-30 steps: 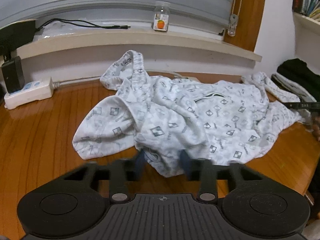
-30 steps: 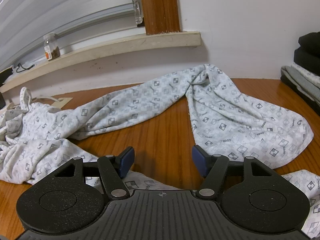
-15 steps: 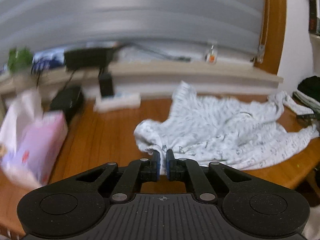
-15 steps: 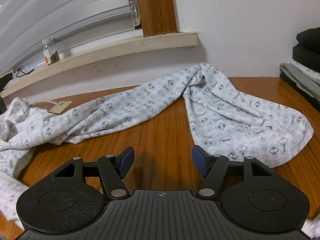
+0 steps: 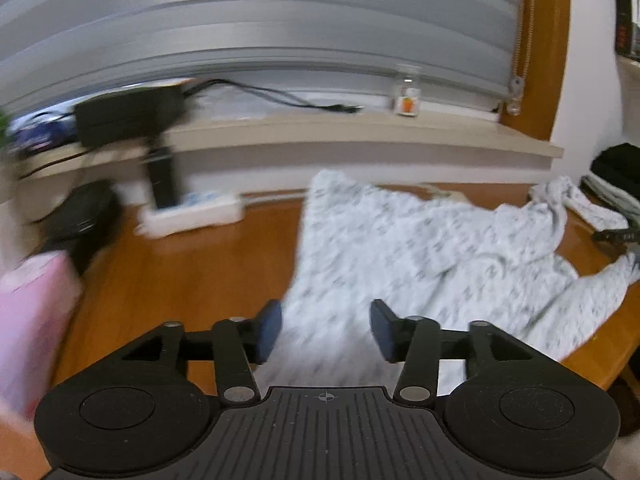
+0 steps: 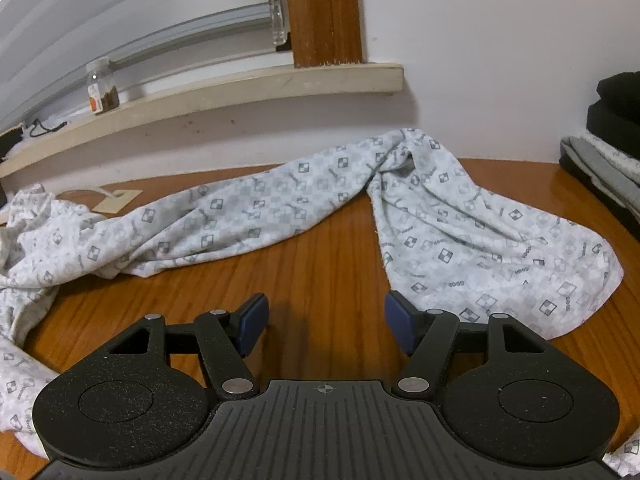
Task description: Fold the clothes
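Observation:
A white garment (image 5: 420,256) with a grey checked print lies spread on the wooden table (image 5: 180,276). In the blurred left wrist view my left gripper (image 5: 326,330) hovers over its near edge, its jaws opening, the cloth lying below them and the pads clear of it. In the right wrist view the same garment (image 6: 460,232) stretches from the left edge to a wide end at the right. My right gripper (image 6: 326,322) stands open above bare wood, with nothing between its fingers.
A white power strip (image 5: 192,216), a black adapter (image 5: 162,176) and a pink tissue pack (image 5: 28,320) sit at the left. A small jar (image 6: 102,88) stands on the window sill (image 6: 240,88). Folded dark and grey clothes (image 6: 612,136) are stacked at the right. The table's front edge (image 5: 612,356) is close.
My left gripper shut on the garment's near edge, drew it back and to the left so it spread out, then opened and let go. The right gripper has not moved.

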The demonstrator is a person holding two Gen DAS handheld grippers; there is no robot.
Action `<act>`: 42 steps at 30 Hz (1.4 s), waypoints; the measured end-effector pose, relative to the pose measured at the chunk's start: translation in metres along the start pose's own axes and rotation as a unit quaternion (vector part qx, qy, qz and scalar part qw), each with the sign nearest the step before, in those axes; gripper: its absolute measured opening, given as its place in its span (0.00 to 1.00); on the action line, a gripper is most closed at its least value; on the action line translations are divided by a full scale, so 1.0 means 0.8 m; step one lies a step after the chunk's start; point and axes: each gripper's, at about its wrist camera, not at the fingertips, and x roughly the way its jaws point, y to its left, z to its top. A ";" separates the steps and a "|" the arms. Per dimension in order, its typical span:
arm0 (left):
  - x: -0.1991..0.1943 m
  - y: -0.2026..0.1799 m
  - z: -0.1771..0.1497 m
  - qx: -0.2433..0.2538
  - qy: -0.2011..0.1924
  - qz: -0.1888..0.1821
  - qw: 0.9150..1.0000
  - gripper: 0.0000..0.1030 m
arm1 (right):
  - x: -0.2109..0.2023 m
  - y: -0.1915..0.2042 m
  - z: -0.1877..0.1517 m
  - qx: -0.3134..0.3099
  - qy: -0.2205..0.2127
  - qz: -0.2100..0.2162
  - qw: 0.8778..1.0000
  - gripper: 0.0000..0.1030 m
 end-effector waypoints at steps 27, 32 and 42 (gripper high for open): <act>0.176 0.062 0.097 -0.022 -0.056 0.131 0.990 0.04 | 0.001 -0.004 0.001 -0.001 0.002 0.018 1.000 0.69; 0.149 0.059 0.103 -0.010 -0.055 0.147 0.988 0.38 | 0.002 -0.004 0.002 -0.005 0.003 0.017 1.000 0.69; 0.181 -0.069 0.110 0.040 -0.058 0.007 0.997 0.87 | 0.003 -0.005 0.001 -0.009 0.004 0.012 1.000 0.72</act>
